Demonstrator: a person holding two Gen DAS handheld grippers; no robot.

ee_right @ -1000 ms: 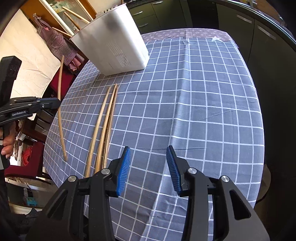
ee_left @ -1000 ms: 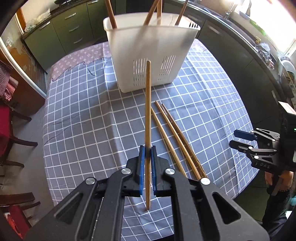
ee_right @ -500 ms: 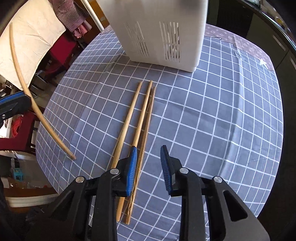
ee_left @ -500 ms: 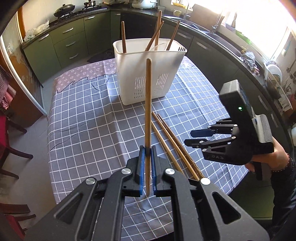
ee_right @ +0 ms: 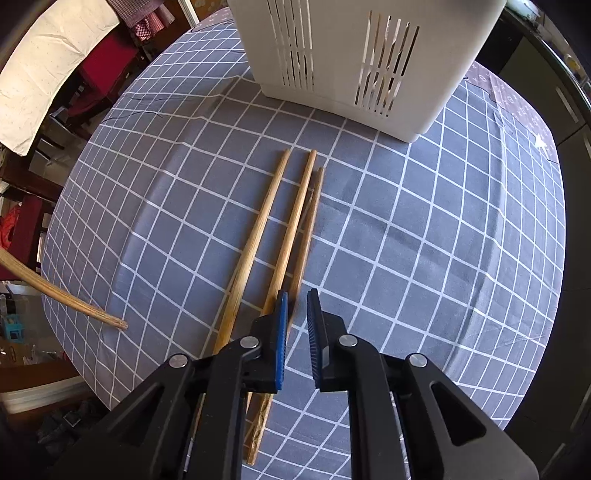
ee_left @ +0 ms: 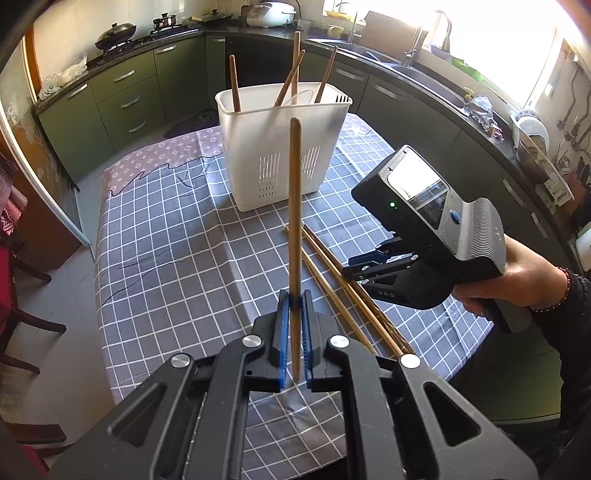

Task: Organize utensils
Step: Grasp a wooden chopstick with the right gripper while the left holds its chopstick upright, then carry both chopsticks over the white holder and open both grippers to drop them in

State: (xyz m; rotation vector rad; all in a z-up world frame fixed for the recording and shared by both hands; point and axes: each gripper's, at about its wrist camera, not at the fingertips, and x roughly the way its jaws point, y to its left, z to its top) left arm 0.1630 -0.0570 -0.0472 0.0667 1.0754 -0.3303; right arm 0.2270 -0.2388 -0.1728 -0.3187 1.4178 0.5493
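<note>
Between left jaws, upright chopstick (ee_left: 294,221)

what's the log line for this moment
left tool shut on held chopstick, upright | right tool jaws just closing, narrow gap, empty, over three table chopsticks | white bin holds four

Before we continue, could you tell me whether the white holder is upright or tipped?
Upright: the white holder stands on its base, chopsticks poking from its top.

You're in a home kitchen: green cabinets (ee_left: 122,99), a stove with pots (ee_left: 114,31), a sink (ee_left: 417,62) under the window, a rice cooker (ee_left: 271,14).
</note>
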